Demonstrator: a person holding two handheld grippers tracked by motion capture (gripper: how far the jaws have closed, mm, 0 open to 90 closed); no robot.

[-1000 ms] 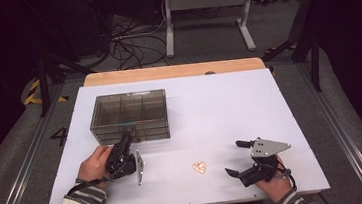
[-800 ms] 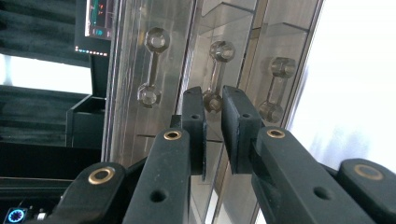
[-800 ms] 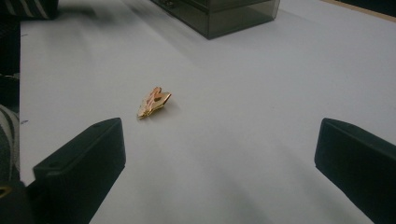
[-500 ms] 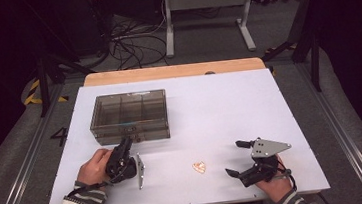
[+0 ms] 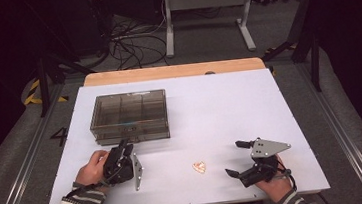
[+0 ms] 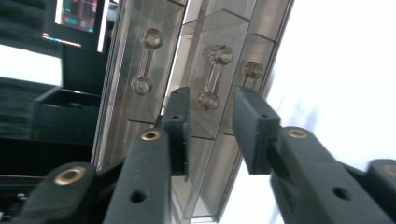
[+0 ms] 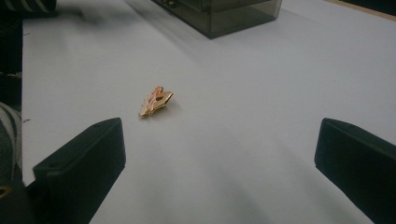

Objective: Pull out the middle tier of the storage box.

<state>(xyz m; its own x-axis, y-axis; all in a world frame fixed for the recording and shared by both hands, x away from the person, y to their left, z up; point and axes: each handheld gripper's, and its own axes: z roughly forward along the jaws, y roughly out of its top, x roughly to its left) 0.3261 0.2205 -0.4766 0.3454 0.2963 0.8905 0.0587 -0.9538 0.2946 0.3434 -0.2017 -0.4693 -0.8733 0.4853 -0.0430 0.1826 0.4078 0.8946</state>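
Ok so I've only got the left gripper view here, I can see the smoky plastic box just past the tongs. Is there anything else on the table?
Observer: Yes. A small gold clip lies on the white table, between the two hands and well apart from the box.
Operator: Is the other hand holding it?
Observer: No. The right tongs are wide open and empty, and the clip lies on the table ahead of them.
Operator: And where is my hand against the box?
Observer: In the high view the left tongs are at the box's near front edge and point at it.
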